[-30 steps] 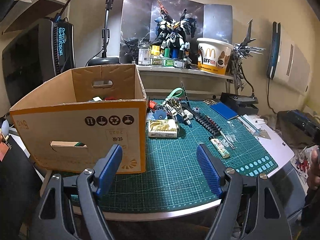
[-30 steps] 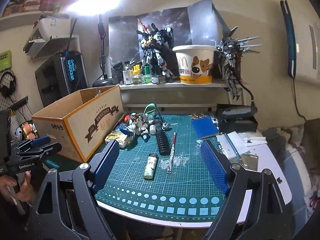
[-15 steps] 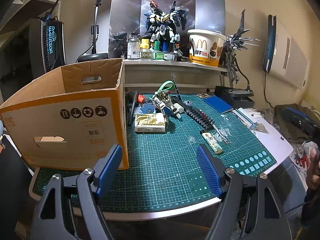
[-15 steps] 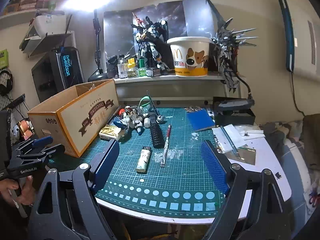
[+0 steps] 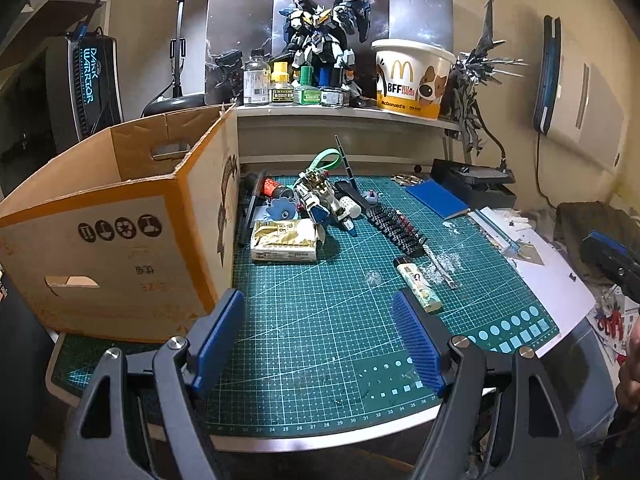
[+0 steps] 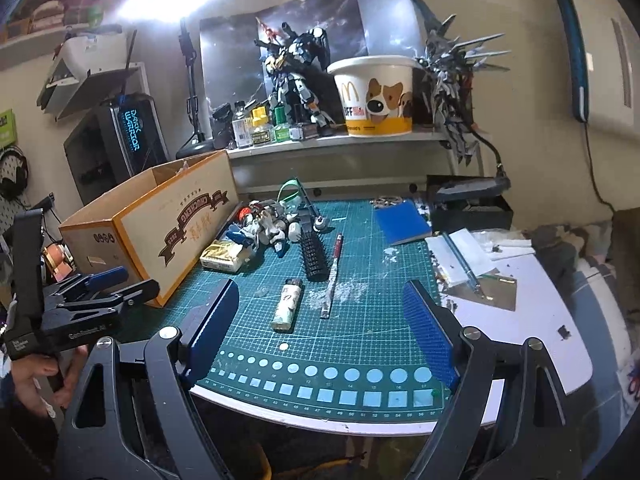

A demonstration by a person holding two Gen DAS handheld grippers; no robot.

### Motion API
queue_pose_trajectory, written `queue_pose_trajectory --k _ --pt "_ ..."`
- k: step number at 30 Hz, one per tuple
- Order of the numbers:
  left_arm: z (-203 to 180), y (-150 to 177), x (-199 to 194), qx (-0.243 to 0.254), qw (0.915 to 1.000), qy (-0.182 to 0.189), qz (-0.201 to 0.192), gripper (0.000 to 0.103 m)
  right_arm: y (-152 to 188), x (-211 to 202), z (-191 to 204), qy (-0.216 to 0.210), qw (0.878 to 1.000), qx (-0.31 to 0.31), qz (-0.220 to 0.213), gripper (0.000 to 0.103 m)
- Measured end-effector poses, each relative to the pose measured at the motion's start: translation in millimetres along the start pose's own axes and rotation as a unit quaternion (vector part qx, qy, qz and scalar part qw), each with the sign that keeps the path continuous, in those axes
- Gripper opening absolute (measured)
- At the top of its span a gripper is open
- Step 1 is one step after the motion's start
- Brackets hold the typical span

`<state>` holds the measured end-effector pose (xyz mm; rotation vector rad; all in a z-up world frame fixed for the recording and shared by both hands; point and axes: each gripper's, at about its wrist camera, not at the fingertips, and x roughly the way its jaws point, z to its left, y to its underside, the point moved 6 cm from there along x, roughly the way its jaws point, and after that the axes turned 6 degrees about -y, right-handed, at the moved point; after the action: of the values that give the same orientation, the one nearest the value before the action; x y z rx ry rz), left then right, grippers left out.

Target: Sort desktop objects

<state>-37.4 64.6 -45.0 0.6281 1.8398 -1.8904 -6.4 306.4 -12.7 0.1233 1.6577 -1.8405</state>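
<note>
Bench (image 5: 560, 280) with green cutting mat (image 5: 320, 320), items as they lie. Left gripper (image 5: 318, 334): jaws apart, nothing between them, held over the near edge of the mat. Just left of its left jaw stands an open cardboard box (image 5: 120, 240), its near corner almost level with that jaw's tip. Ahead of the jaws and slightly left — a gold-wrapped packet (image 5: 284, 240), lying flat beside the box wall. Beyond the packet, a heap: a white and blue model robot (image 5: 324, 200) on its side, a mint-green strap loop (image 5: 324, 160), a red and black cylinder (image 5: 274, 188), a blue flower-shaped piece (image 5: 280, 210). Ahead and right of the jaws, a black strip of upright bits (image 5: 396, 224) running diagonally; nearer, just beyond the right jaw's tip, a pale lighter (image 5: 418, 284) lying flat. Right gripper (image 6: 320, 332): jaws apart, empty, also over the near edge of the mat. The lighter (image 6: 287, 305) lies ahead, between the lines of its two jaws; just right of the lighter, a slim red-and-silver knife (image 6: 333, 276) among white shavings. Far ahead and right, a blue notebook (image 6: 402, 222). The left gripper (image 6: 108, 280) shows well left of the right one's jaws, near the box (image 6: 160, 232) — a hand (image 6: 36, 376) grips it from below.
</note>
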Motion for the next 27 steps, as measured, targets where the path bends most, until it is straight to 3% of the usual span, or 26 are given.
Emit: queue_pose_trajectory --k 12,27 --pt "-10.1 4.9 15.6 0.003 0.9998 0.002 0.020 0.077 4.7 10.0 17.8 -0.019 1.000 -0.005 0.016 0.083" --pt "-17.7 1.1 58.8 0.010 0.9983 -0.012 0.056 0.077 13.6 18.8 5.4 -0.020 0.999 0.005 0.038 0.083"
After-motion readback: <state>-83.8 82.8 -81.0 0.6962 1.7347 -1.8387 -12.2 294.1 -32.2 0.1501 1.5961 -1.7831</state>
